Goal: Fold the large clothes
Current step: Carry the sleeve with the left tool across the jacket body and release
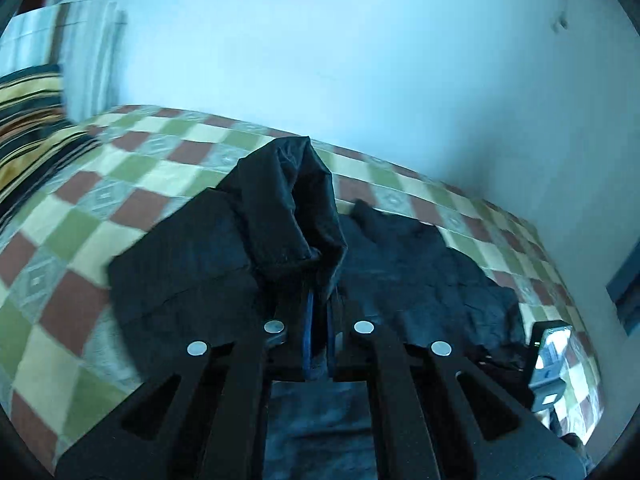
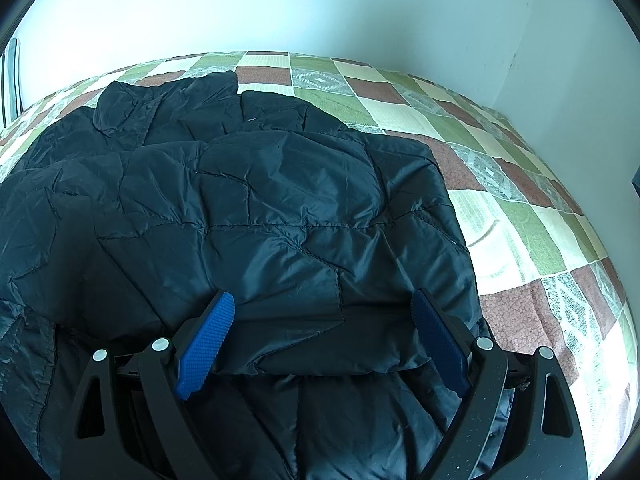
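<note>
A black quilted jacket (image 2: 248, 208) lies spread on a checked bed cover (image 2: 520, 208). My left gripper (image 1: 319, 304) is shut on a fold of the jacket (image 1: 292, 208) and holds it lifted above the bed, the cloth standing up from the blue pads. The rest of the jacket (image 1: 420, 272) lies flat beyond it. My right gripper (image 2: 324, 312) is open over the near edge of the jacket, its blue pads (image 2: 208, 340) wide apart, with a folded layer of cloth lying between them.
The green, red and cream checked bed cover (image 1: 120, 184) fills the bed, which stands against pale walls. A striped blanket or pillow (image 1: 32, 120) lies at the far left. The other gripper's body (image 1: 550, 360) shows at the right edge of the left wrist view.
</note>
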The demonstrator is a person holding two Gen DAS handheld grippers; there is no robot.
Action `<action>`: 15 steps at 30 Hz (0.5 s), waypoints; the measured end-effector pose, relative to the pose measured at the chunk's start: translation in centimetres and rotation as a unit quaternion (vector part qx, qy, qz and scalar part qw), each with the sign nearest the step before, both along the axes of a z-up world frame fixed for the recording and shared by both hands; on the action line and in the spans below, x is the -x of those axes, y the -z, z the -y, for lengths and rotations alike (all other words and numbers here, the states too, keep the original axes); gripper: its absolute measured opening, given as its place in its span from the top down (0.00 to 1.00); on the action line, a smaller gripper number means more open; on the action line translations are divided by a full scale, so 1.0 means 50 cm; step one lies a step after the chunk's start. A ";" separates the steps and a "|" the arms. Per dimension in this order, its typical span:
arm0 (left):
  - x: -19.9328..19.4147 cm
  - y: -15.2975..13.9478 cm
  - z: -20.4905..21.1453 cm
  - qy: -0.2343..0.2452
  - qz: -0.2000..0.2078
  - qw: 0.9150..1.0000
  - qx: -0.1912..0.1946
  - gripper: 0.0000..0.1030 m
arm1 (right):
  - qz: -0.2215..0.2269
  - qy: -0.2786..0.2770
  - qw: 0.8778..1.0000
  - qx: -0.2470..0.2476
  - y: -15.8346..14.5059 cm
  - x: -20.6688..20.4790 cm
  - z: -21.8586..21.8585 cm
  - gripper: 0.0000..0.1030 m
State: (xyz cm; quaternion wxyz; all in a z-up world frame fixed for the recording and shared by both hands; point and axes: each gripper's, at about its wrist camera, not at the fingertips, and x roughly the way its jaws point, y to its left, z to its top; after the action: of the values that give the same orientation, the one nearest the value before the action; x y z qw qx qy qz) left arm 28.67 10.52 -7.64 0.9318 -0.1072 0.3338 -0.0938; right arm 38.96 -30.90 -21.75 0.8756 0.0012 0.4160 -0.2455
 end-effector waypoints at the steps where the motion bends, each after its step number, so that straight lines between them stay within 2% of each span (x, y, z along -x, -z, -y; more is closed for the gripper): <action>1: -0.008 0.004 0.030 0.015 -0.001 1.000 -0.002 0.96 | 0.000 0.000 1.000 -0.001 0.000 0.000 0.001 0.14; 9: -0.082 0.062 0.284 0.120 -0.033 0.992 -0.011 0.96 | 0.002 0.000 1.000 -0.004 0.000 0.002 0.001 0.14; 15: -0.112 0.127 0.406 0.170 -0.070 0.983 -0.007 0.96 | 0.003 0.000 1.000 -0.009 0.000 0.003 0.002 0.14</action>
State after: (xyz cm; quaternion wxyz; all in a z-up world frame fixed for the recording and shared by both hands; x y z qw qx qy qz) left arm 34.26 -9.77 -13.98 0.8773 -0.0485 0.4121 -0.2410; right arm 38.80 -30.98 -21.74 0.8769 0.0099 0.4151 -0.2420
